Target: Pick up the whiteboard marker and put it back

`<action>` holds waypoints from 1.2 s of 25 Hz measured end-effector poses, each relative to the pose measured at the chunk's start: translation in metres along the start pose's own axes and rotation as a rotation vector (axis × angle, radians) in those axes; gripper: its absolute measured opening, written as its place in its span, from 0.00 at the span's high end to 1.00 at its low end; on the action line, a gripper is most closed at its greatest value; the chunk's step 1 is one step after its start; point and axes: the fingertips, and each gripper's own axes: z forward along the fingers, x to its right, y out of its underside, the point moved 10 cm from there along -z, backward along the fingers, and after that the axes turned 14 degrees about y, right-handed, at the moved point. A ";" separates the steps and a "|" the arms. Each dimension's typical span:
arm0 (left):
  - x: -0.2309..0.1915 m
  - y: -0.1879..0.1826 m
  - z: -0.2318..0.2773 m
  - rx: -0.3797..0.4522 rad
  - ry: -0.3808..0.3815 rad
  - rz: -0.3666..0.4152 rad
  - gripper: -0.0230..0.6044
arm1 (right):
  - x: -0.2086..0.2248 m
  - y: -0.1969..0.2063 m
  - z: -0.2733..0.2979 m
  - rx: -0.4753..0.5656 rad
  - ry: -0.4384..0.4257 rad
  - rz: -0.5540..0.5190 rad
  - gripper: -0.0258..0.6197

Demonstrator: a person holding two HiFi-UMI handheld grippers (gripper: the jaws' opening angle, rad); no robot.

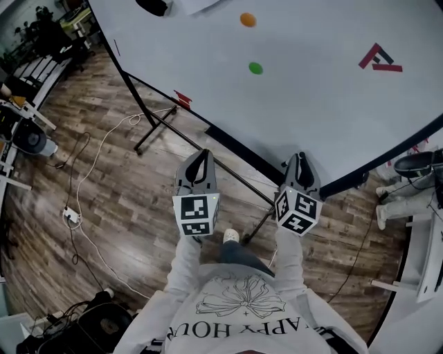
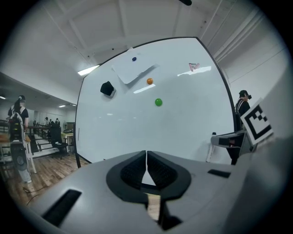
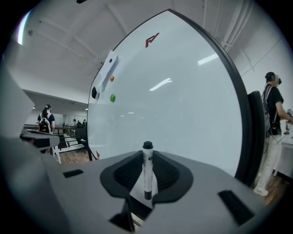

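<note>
My right gripper is shut on a white whiteboard marker with a black cap. The marker stands upright between the pads, cap end up. The big whiteboard fills the view just ahead of it. In the head view the right gripper is raised close to the whiteboard's lower edge, and the left gripper is level with it to the left. The left gripper is shut with nothing between its pads, and it also faces the whiteboard.
On the board are an orange magnet, a green magnet, a black eraser, a sheet of paper and a red logo. The board's stand legs and a cable with a power strip lie on the wooden floor. A person stands at the right.
</note>
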 end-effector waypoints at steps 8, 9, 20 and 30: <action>-0.009 0.018 0.005 -0.053 -0.033 -0.020 0.95 | -0.030 0.031 0.026 -0.083 -0.062 -0.181 0.86; -0.009 0.019 0.006 -0.057 -0.035 -0.022 0.95 | -0.034 0.035 0.029 -0.092 -0.069 -0.215 0.86; -0.019 0.034 0.016 -0.100 -0.043 -0.042 0.95 | -0.068 0.075 0.059 -0.196 -0.137 -0.479 0.86; -0.033 0.050 0.022 -0.137 -0.065 -0.064 0.95 | -0.104 0.102 0.082 -0.169 -0.224 -0.697 0.86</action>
